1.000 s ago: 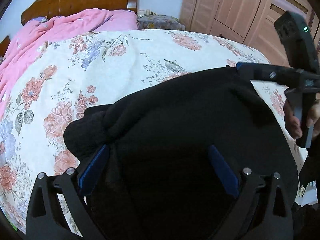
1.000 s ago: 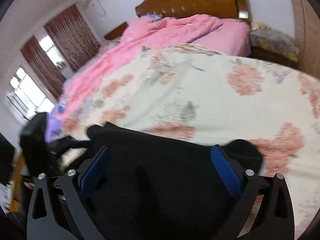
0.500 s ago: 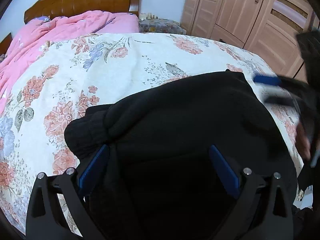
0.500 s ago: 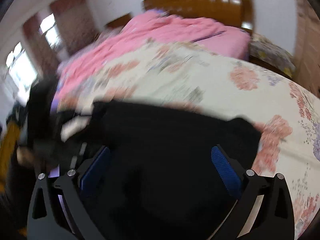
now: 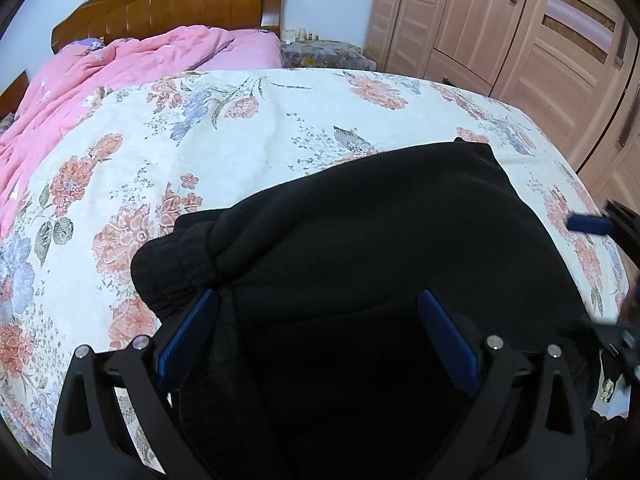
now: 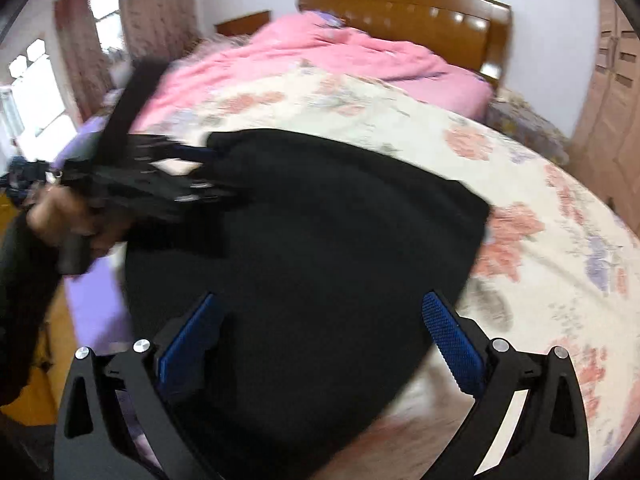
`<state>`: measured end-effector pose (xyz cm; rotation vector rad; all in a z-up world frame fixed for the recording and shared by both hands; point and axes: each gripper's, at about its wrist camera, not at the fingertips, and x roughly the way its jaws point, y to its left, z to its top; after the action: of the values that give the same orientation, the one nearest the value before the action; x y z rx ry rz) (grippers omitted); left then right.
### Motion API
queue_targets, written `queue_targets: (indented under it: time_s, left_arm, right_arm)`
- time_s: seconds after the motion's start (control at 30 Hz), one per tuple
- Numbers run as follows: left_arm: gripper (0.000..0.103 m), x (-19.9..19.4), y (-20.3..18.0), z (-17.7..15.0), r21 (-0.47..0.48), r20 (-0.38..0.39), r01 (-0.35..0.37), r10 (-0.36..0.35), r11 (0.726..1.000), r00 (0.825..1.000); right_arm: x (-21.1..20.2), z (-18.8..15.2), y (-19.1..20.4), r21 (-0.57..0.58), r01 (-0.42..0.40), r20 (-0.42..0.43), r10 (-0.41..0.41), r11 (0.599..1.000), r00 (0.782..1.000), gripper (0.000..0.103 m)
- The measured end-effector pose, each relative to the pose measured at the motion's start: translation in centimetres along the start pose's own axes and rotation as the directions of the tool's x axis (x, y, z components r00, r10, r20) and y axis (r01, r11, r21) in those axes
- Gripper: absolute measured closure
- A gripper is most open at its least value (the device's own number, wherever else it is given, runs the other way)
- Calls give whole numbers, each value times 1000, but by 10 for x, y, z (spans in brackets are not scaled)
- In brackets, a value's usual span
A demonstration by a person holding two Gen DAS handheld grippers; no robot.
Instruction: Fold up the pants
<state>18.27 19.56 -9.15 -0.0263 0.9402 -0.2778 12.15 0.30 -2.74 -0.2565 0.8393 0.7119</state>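
Observation:
The black pants (image 5: 380,240) lie folded in a thick pile on the floral bedspread (image 5: 200,140), with a ribbed cuff bunched at the pile's left end. They also show in the right wrist view (image 6: 320,240). My left gripper (image 5: 316,336) is open, low over the near part of the pile, holding nothing. My right gripper (image 6: 320,336) is open and empty over the pile's near right side. In the right wrist view the left gripper (image 6: 192,172) shows at the pile's left end. The right gripper's blue fingertip (image 5: 588,224) shows at the right edge of the left wrist view.
A pink duvet (image 5: 120,68) lies at the head of the bed below a wooden headboard (image 5: 172,0). A wooden wardrobe (image 5: 520,32) stands to the right of the bed. A nightstand (image 5: 320,54) sits beside the headboard. Curtained windows (image 6: 36,88) are on the far left.
My right gripper has pulled back from the pile's far right corner toward its near right edge and swung its view leftward. The left gripper and the pants have barely moved.

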Motion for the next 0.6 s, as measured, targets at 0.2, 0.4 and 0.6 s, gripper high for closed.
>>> queue_targets:
  time_s: [0.2,0.4,0.6]
  left_arm:
    - [4,-1,-1,-2,-1,10,-11,11,1000,1000]
    - [4,-6,-1,-4,-19,43,-25,26,999,999]
    - [2,-68,-19,-35,-96,240,-346,359,933,902]
  right_arm:
    - [10,-35,2,34,-48,-21,49,998,999,4]
    - [-19,-54,-7,74,-15,-50,19,997,999,4]
    - [-81,-87,-27,198,36,95,-55,980,994,4]
